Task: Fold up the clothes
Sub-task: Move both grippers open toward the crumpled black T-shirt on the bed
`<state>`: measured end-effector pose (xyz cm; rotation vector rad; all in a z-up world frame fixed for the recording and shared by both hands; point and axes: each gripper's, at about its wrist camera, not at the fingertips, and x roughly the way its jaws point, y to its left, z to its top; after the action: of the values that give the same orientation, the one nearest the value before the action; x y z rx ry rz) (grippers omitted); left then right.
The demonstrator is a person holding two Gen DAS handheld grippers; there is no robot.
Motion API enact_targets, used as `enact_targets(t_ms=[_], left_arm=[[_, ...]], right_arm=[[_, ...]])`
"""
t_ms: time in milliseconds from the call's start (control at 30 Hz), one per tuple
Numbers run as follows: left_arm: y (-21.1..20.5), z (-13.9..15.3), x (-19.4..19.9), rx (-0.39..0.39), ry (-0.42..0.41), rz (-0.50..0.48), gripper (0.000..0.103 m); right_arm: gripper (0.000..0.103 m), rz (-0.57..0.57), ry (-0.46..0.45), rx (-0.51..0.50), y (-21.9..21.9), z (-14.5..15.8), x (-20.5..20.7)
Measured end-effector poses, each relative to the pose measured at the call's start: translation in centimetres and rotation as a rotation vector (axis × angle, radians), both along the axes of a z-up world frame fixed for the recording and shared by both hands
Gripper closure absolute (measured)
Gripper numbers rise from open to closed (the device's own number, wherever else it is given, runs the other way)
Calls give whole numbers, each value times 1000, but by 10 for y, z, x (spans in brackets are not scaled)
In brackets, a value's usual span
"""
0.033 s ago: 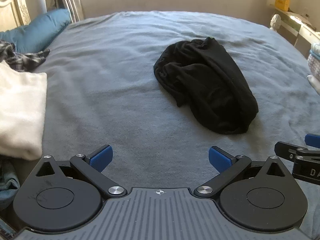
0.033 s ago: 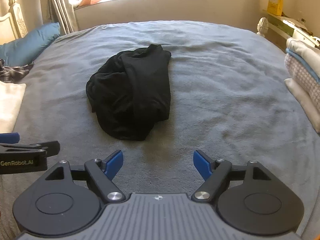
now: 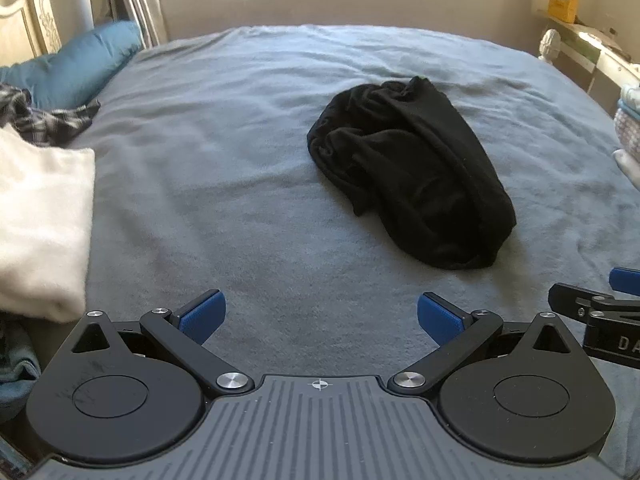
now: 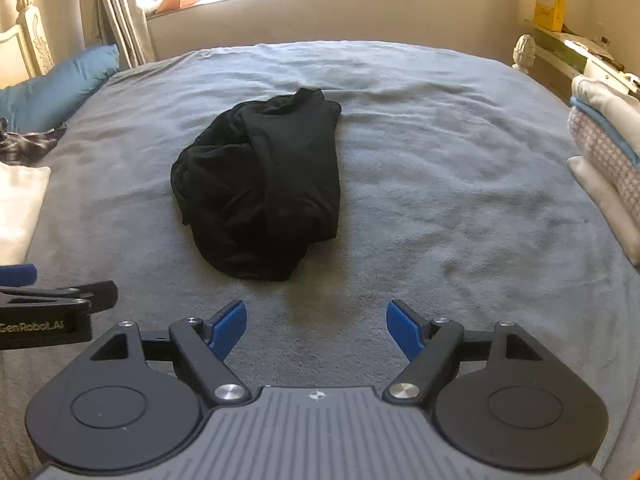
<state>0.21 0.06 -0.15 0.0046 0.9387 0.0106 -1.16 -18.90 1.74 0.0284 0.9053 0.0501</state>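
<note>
A black garment point(image 3: 412, 172) lies crumpled in a soft, oval heap near the middle of the bed point(image 3: 248, 160), on a gray, fuzzy blanket. We hold our left tongs point(image 3: 320, 316) and right tongs point(image 4: 316, 326) over the bed's near edge, both spread wide and gripping nothing, well apart from the garment. Folded clothes point(image 4: 604, 160) are stacked at the bed's right edge; a white fleecy cloth point(image 3: 40, 220) lies at its left edge.

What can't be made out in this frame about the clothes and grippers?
- Black garment: crumpled on the bed in both views; its folds hide what kind it is.
- Folded stack: cut off by the right wrist view's right edge.
- White cloth and plaid garment: cut off by the left wrist view's left edge.
</note>
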Motion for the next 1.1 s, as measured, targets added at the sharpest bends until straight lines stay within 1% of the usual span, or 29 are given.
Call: enact_targets(t_ms=[100, 167, 200, 233, 300, 367, 467, 533, 600, 700, 733, 767, 833, 867, 900, 933, 967, 1033, 1067, 1100], left_arm=[[1, 0, 4, 15, -22, 7, 1], [0, 1, -4, 19, -61, 2, 1], [-1, 1, -10, 26, -77, -3, 1], [0, 2, -14, 25, -91, -16, 0], [3, 5, -22, 21, -111, -29, 0], [13, -2, -27, 0, -67, -39, 0], [22, -4, -28, 30, 40, -74, 0], [37, 4, -29, 23, 57, -43, 0], [60, 19, -31, -9, 47, 11, 0], [95, 32, -36, -16, 12, 139, 0], [103, 30, -35, 5, 9, 184, 0], [103, 24, -32, 44, 4, 200, 0], [100, 11, -23, 129, -9, 221, 0], [94, 2, -14, 136, -4, 193, 0], [87, -6, -3, 135, 3, 156, 3], [82, -13, 8, 111, 29, 167, 4], [76, -19, 6, 71, 37, 192, 2], [74, -22, 5, -29, 39, 114, 2], [72, -21, 6, -28, 37, 107, 2], [70, -19, 7, -14, 35, 109, 1]], right_arm=[[23, 2, -14, -15, 0, 2, -4], [23, 3, -24, -25, 0, 4, -7], [21, 3, -28, -30, 1, 4, -8], [20, -1, -1, -45, 2, 4, -3], [20, -10, 13, -55, -2, 1, -2], [20, -18, 39, -71, -4, -3, 1], [20, -16, 68, -107, -3, -2, 3], [20, -9, 73, -133, -2, -1, 3], [20, -2, 64, -158, -3, 2, 3], [19, -33, 44, -158, -9, 5, 5], [19, -49, 51, -155, -11, 6, 7], [19, -49, 48, -164, -11, 6, 7], [18, -48, 44, -183, -11, 5, 8], [18, -48, 42, -192, -12, 4, 8], [17, -47, 39, -202, -12, 4, 9], [17, -42, 49, -204, -13, 2, 10], [17, -42, 62, -210, -15, 1, 11], [17, -65, 75, -206, -19, -4, 12], [17, -81, 88, -199, -21, -7, 14], [17, -100, 110, -172, -21, -9, 17]])
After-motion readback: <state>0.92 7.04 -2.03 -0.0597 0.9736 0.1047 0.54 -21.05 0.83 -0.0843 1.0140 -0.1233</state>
